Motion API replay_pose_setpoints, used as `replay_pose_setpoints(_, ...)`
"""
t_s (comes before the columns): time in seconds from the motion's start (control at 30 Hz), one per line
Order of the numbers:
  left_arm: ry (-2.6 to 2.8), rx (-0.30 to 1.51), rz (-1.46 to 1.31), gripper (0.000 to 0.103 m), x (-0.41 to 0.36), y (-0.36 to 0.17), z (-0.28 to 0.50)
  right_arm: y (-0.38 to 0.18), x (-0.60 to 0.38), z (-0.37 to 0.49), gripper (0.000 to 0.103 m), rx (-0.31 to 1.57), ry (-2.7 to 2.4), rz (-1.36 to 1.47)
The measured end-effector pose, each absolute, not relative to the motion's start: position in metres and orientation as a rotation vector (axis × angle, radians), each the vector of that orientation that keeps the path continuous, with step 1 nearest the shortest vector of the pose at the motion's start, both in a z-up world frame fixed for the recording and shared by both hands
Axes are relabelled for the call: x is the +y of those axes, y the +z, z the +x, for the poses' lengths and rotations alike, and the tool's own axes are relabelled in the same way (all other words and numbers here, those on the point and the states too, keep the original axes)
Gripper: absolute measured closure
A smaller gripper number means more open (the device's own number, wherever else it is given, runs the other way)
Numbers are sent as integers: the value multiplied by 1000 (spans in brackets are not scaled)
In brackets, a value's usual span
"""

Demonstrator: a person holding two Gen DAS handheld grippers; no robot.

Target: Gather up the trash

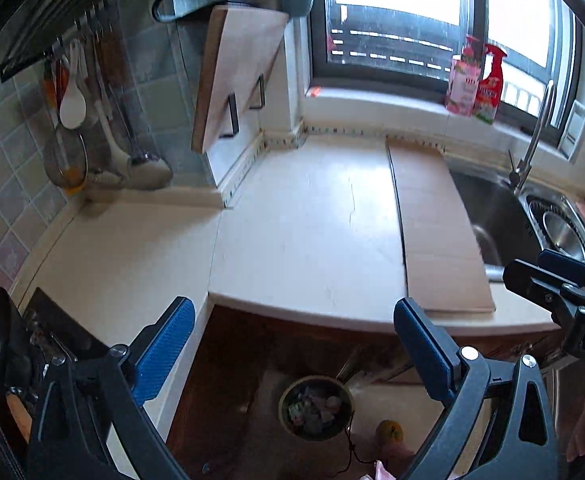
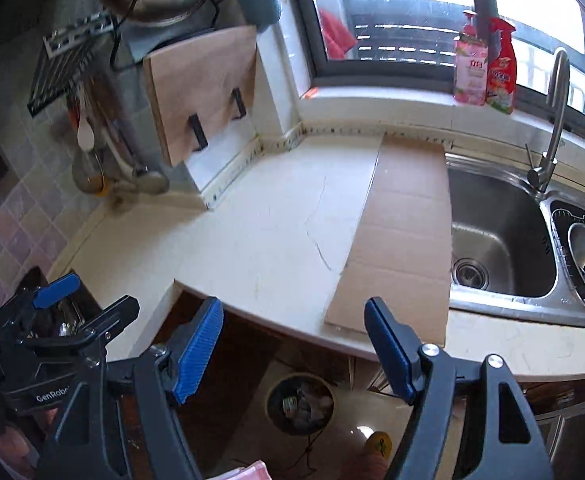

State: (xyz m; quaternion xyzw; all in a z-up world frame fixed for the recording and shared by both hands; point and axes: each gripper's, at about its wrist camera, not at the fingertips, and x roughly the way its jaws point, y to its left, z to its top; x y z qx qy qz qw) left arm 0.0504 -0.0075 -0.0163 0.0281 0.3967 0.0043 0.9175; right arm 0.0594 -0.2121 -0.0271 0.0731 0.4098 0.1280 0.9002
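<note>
Two claws are seen, both held above the edge of a cream bench.

In the left wrist view, the left claw (image 1: 292, 344) has its blue fingers spread wide and nothing is between them. Under it, on the floor, stands a round trash bin (image 1: 315, 407) which has crumpled trash (image 1: 316, 406) inside. A small yellow thing (image 1: 389, 432) lies on the floor just beside the bin; what it is I cannot tell. On the bench (image 1: 300, 224) lies a flat cardboard sheet (image 1: 432, 232), its far side next to the steel sink (image 1: 496, 216). The right claw (image 1: 548, 276) enters from the right edge.

In the right wrist view, the right claw (image 2: 292, 344) is also spread wide and holds nothing. The same bin is seen between its fingers, down on the floor, with the trash in it. The cardboard sheet lies on the bench and touches the rim of the sink. Two bottles (image 2: 484, 68) stand on the window sill. The left claw shows at the left edge.
</note>
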Motion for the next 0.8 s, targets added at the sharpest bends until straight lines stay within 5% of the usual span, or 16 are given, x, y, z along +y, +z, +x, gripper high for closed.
replay_pose_setpoints(0.3,8,722,47,1,-19,30,68,8,-218,69,29,765,278,151)
replay_pose_setpoints(0.8,15,716,49,1,-23,35,86,23,-215,83,29,724,275,124)
